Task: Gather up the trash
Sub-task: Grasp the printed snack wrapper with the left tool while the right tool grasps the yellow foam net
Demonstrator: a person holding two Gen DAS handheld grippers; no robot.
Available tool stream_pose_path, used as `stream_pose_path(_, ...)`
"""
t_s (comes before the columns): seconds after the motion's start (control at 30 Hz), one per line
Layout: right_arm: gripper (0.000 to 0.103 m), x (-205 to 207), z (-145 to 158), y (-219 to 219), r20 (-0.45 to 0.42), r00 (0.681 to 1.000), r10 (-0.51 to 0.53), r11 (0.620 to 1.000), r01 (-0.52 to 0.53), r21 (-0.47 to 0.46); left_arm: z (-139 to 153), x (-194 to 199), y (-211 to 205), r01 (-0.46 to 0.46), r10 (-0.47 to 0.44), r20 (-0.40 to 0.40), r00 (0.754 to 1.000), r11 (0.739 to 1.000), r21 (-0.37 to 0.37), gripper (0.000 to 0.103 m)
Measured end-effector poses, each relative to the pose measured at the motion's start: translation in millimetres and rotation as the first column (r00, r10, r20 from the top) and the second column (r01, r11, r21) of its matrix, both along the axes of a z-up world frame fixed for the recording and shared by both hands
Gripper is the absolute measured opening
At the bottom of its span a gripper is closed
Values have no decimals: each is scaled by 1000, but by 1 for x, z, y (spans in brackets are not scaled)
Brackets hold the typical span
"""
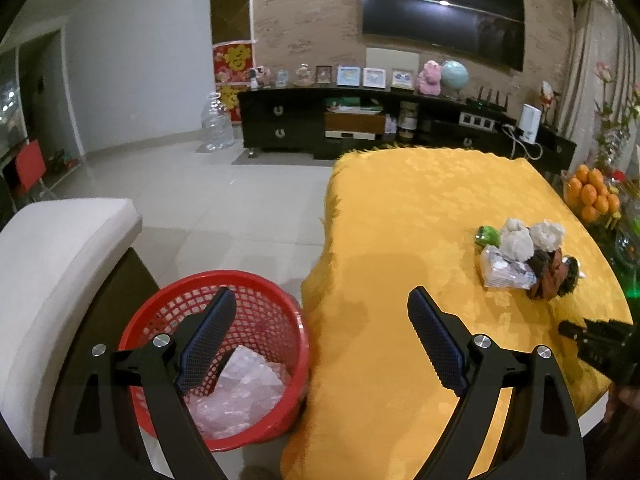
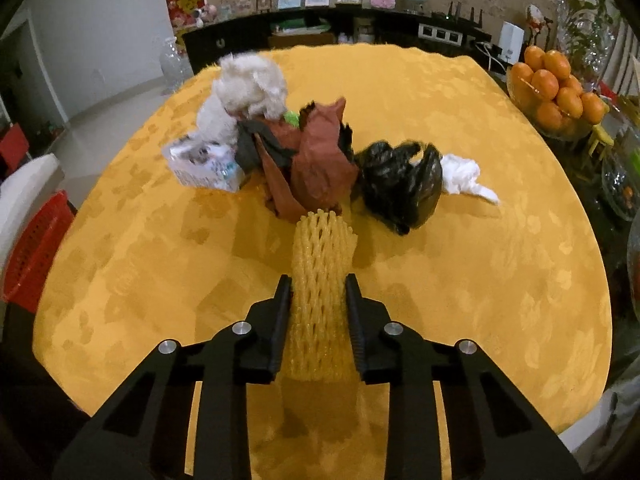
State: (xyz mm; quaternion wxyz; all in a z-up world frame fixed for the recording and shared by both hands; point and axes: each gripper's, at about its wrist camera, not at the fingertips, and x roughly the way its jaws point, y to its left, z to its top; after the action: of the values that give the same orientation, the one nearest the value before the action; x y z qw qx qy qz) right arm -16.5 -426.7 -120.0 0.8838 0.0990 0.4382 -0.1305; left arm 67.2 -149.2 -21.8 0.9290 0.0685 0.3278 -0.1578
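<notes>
My left gripper [image 1: 320,296] is open and empty, above the gap between a red mesh basket [image 1: 168,312] and the yellow-clothed table [image 1: 420,208]. Crumpled clear plastic [image 1: 240,392] lies in the basket. My right gripper [image 2: 318,280] is shut on a yellow foam fruit net [image 2: 322,256], held above the table [image 2: 160,260]. Behind it lies a trash pile: brown paper [image 2: 320,160], a black bag [image 2: 400,184], white tissue [image 2: 464,174], white fluffy wads [image 2: 248,84] and a plastic packet [image 2: 204,164]. The pile shows in the left wrist view [image 1: 520,256].
A white chair cushion [image 1: 52,264] stands left of the basket. A bowl of oranges [image 2: 556,92] sits at the table's right edge. A dark TV cabinet [image 1: 360,120] lines the far wall. The right gripper's body [image 1: 596,344] shows at the right in the left wrist view.
</notes>
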Motion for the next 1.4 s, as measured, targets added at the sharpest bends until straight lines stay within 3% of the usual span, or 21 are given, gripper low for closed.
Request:
stream_pose_path(0.33, 26, -10, 27, -1, 83, 996, -13, 1000, 13, -11, -13, -13, -59, 159, -159, -6, 987, 987, 32, 85)
stream_pose_path(0.47, 26, -12, 33, -6, 102, 994, -24, 1000, 23, 11, -22, -14, -95, 237, -236, -20, 972, 968, 78, 85)
stream_pose_path(0.73, 26, -17, 40, -19, 126, 990, -60, 997, 54, 53, -47, 2, -152, 350, -342, -92, 935, 933, 89, 85)
stream_pose_path(1.13, 26, -19, 40, -28, 133, 988, -82, 994, 72, 82, -67, 26, -204, 444, -434, -157, 887, 895, 34, 85)
stream_pose_path(1.3, 26, -17, 37, -30, 118, 989, -87, 993, 78, 84, -78, 35, -219, 472, -457, -182, 871, 880, 53, 84)
stream_pose_path(1.4, 26, -17, 33, -30, 110, 990, -92, 993, 83, 85, -83, 43, -217, 467, -456, -186, 870, 884, 16, 83)
